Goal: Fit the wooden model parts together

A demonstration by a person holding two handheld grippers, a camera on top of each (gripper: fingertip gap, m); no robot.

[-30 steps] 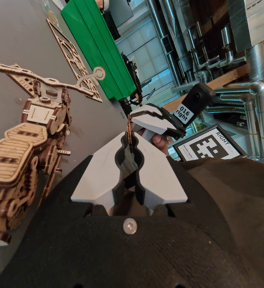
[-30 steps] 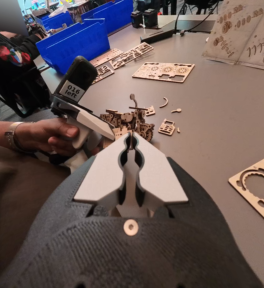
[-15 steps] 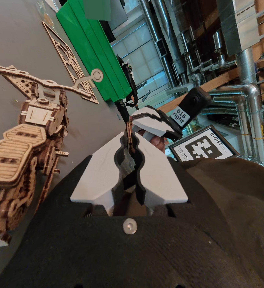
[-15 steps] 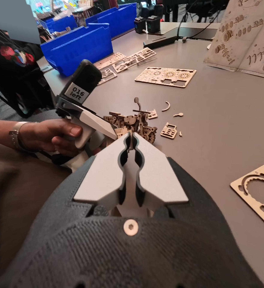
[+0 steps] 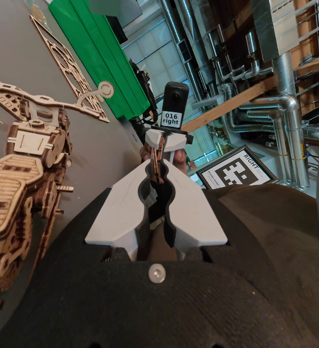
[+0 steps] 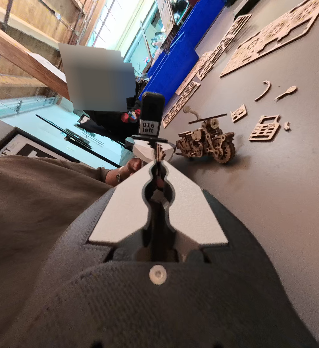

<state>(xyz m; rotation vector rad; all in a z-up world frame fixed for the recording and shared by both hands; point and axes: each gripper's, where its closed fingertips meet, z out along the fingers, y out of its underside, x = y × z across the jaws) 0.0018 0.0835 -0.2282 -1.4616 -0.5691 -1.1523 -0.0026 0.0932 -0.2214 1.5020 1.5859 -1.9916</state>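
Note:
My left gripper [image 5: 156, 161] is shut on a thin wooden part [image 5: 155, 165], seen edge-on. My right gripper [image 5: 162, 139] faces it tip to tip, shut on a second thin wooden part [image 5: 161, 148]. The two parts meet side by side between the tips; I cannot tell whether they are joined. In the right wrist view my right gripper [image 6: 158, 162] holds its part [image 6: 157, 170] against the left gripper [image 6: 157, 149]. Both are held off the table edge above a brown lap. The wooden motorcycle model [image 5: 23, 169] stands on the grey table [image 5: 8, 47]; it also shows in the right wrist view [image 6: 205, 143].
Loose wooden pieces [image 6: 264, 128] lie beyond the motorcycle, with cut-out sheets [image 6: 267, 37] farther off. Blue bins [image 6: 173, 62] stand at the far edge. A green bin [image 5: 98, 56] and a wooden sheet [image 5: 68, 62] lie past the model. A framed marker sign [image 5: 235, 173] stands nearby. My two grippers' fingertips are within a few centimetres of each other.
Both grippers have swung to face each other head-on, with the held parts still between the tips. The right wrist view has tilted up and rolled. The motorcycle has not moved.

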